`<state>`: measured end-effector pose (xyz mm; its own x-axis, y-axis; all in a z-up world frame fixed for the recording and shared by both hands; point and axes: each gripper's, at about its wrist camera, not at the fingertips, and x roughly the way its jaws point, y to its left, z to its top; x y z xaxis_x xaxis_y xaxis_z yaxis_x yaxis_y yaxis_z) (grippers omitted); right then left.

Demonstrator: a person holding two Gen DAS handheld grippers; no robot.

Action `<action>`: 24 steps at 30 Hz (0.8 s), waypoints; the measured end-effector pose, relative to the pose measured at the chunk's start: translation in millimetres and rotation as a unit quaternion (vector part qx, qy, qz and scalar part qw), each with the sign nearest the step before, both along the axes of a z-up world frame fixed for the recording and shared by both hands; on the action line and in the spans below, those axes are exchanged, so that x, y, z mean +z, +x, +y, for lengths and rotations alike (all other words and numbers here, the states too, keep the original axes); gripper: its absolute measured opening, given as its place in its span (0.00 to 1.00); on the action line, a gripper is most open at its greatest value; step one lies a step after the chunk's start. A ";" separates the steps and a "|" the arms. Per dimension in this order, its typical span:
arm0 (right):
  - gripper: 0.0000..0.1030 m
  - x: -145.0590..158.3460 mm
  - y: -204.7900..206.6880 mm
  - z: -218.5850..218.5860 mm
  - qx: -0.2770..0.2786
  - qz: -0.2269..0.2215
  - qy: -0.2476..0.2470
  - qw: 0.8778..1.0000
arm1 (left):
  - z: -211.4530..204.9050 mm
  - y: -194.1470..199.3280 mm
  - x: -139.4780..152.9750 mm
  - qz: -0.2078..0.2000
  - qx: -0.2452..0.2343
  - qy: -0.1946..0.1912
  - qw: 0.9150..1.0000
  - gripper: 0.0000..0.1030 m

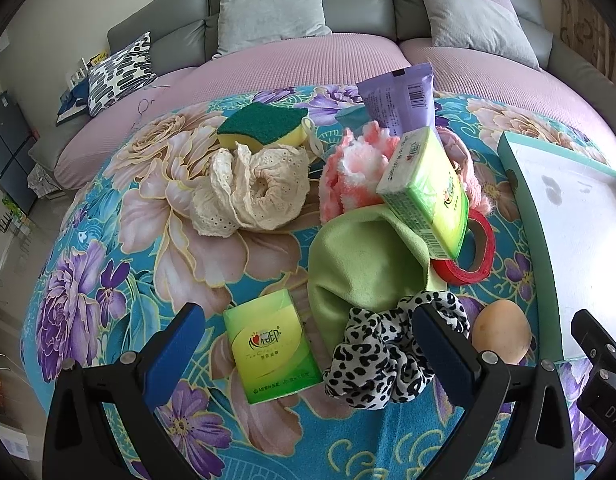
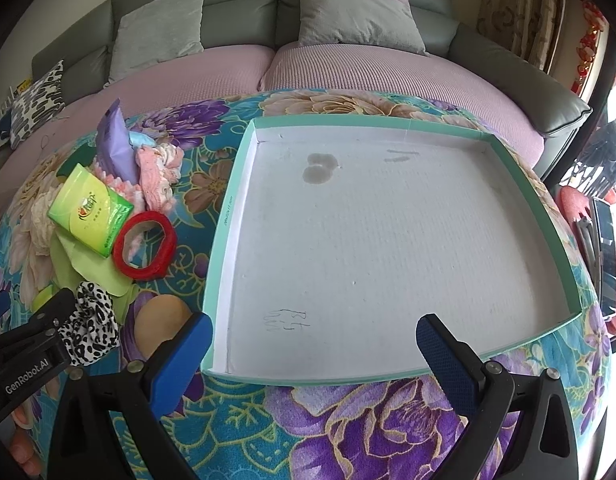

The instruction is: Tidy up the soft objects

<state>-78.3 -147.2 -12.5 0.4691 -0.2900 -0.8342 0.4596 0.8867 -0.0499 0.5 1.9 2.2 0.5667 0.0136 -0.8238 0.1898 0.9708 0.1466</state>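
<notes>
Left-wrist view, nearest: left gripper (image 1: 308,344) hangs low over the floral cloth (image 1: 108,280), jaws spread wide and grasping nothing; the near tissue pack (image 1: 272,354) and the leopard scrunchie (image 1: 387,352) lie in the gap between its fingers, which looks like a line-up for a first pick.
Egg: the egg (image 1: 501,332) sits just right of the scrunchie, beside the tray's near corner; it is hard, so likely not part of the sort.
Middle pile: green cloth (image 1: 359,264) lies crumpled under a second tissue pack (image 1: 427,192), which leans tilted against the pink fluffy item (image 1: 355,176); red tape roll (image 1: 467,256) touches that pack's lower end.
Far pile: lace fabric (image 1: 252,192) lies bunched in front of the sponge (image 1: 264,124); purple pouch (image 1: 399,100) rests at the back.
Right-wrist view, nearest: right gripper (image 2: 313,344) is released too, its fingers straddling the near rim of the tray (image 2: 228,216), holding nothing.
Tray: it holds no objects, showing only stains and pen marks, so it reads as the place the soft things are meant to go.
Soft things: all lie in the heap left of the tray, none yet inside.
Progress: judged barely begun.
</notes>
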 end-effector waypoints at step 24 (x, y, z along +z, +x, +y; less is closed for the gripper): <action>1.00 -0.9 1.5 -0.5 0.002 0.005 0.000 1.000 | 2.1 0.5 0.5 0.000 0.003 0.000 1.000 1.00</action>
